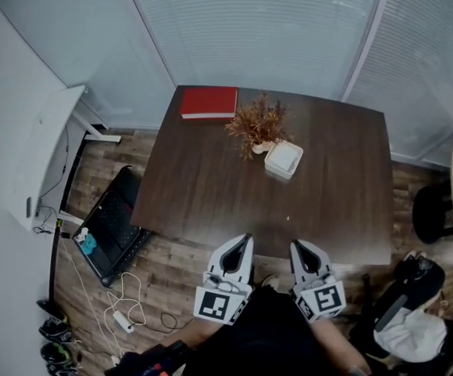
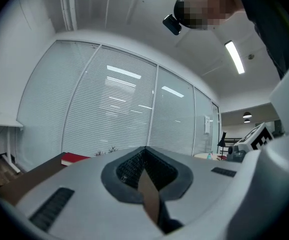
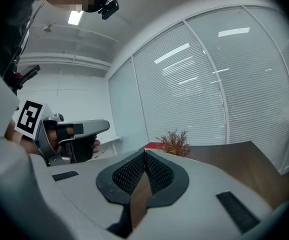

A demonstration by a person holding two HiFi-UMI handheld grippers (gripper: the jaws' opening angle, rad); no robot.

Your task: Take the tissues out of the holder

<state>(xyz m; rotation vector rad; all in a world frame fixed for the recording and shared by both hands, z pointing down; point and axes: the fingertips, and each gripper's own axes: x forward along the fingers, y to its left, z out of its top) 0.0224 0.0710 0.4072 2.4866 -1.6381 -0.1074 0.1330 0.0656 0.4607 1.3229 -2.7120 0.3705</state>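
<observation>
We are holding left tongs [image 1: 245, 239] and right tongs [image 1: 296, 245] pressed together, pinching nothing, by table [image 1: 211, 186] edge. Tissue holder [image 1: 284, 160] sitting well ahead, beside dried plant [image 1: 256, 124]; likely lining up reach.

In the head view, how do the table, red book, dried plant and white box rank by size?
1. table
2. red book and dried plant, too alike to rank
3. white tissue holder

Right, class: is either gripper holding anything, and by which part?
Nothing is held. The left gripper and the right gripper both have their jaws shut together with nothing between them.
</observation>
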